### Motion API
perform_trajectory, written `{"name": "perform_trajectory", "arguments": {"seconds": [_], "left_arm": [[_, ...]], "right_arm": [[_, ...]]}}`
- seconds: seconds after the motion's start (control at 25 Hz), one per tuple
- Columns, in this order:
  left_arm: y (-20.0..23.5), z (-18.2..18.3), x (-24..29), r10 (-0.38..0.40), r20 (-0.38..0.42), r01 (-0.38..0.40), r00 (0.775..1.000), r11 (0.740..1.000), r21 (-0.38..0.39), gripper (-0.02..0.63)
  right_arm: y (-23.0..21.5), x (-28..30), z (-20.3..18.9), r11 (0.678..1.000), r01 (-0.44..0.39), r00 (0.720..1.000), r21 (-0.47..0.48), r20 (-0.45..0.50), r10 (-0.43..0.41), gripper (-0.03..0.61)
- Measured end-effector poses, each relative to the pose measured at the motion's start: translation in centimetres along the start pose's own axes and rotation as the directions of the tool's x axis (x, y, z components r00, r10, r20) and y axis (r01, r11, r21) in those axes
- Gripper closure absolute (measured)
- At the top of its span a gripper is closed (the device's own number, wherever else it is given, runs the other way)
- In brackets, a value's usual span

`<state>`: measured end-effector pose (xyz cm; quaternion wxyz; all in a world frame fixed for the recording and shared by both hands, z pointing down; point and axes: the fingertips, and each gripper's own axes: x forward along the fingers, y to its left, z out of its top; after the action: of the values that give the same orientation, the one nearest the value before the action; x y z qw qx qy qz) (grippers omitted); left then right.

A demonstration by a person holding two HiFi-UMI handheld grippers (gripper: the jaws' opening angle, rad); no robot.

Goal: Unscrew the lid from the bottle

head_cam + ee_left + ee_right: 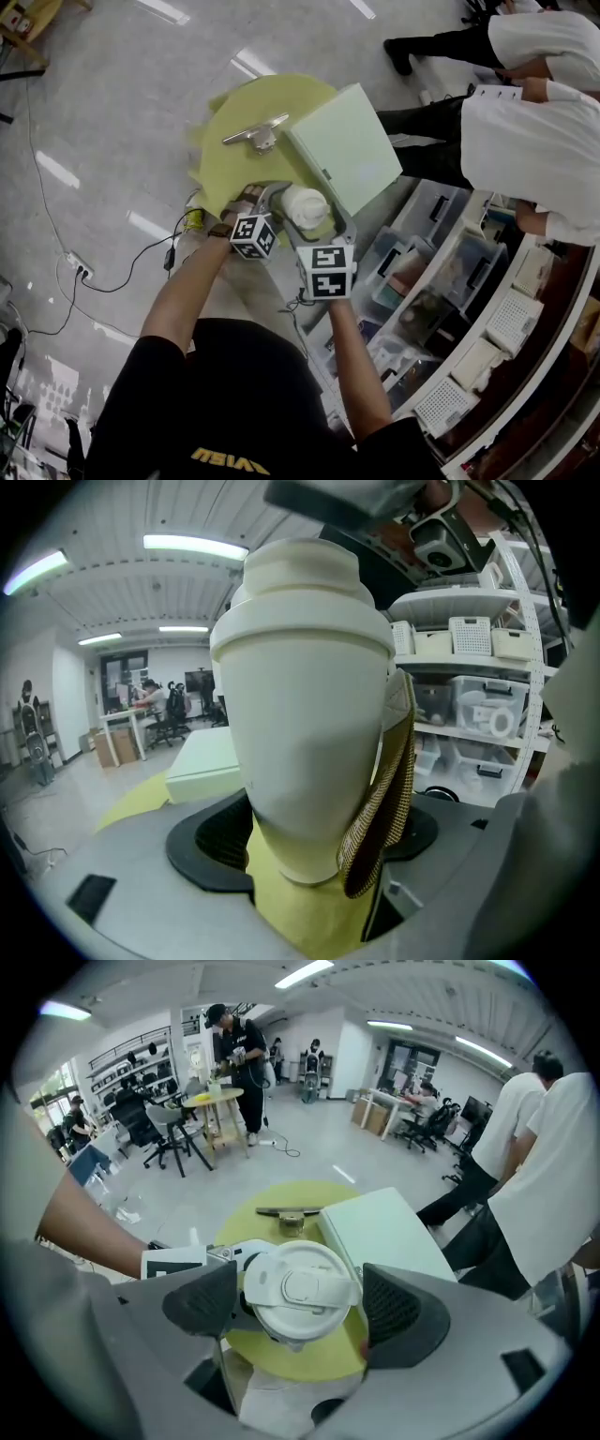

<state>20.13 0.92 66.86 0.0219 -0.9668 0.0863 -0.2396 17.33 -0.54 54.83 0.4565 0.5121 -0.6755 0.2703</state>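
Note:
A cream-white bottle (305,206) is held upright over the round yellow table (225,159). In the left gripper view its body (300,714) fills the middle, with a tan woven strap (384,799) hanging down its right side. My left gripper (309,841) is shut on the lower body from the side. My right gripper (298,1305) points steeply down over the white lid (300,1288). Its dark pads (202,1302) stand on either side of the lid, with a thin gap at the right pad, so it is open. In the head view the left gripper (286,208) and right gripper (317,217) meet at the bottle.
A pale green box (347,150) lies on the table's right half, a metal bar-shaped piece (255,133) at its far side. Shelves with plastic bins (450,309) run along the right. People in white (525,131) stand beyond the box. Cables (112,281) trail on the floor.

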Motion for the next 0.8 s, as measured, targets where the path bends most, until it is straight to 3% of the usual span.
{"name": "perform_trajectory", "arguments": {"seconds": [0.08, 0.44, 0.8], "left_arm": [[-0.1, -0.02, -0.02, -0.003, 0.0, 0.003, 1.0, 1.0, -0.002, 0.239], [-0.21, 0.12, 0.11, -0.014, 0.0, 0.014, 1.0, 1.0, -0.004, 0.239], [-0.24, -0.05, 0.09, -0.025, -0.002, 0.025, 1.0, 1.0, -0.01, 0.239]], "right_arm": [[-0.17, 0.31, -0.39, 1.0, -0.012, 1.0, 0.006, -0.025, 0.013, 0.195], [-0.46, 0.08, -0.96, 0.998, -0.059, 0.996, -0.023, -0.063, 0.057, 0.206], [0.25, 0.28, -0.89, 0.975, -0.116, 0.989, -0.191, -0.116, 0.095, 0.215]]}}
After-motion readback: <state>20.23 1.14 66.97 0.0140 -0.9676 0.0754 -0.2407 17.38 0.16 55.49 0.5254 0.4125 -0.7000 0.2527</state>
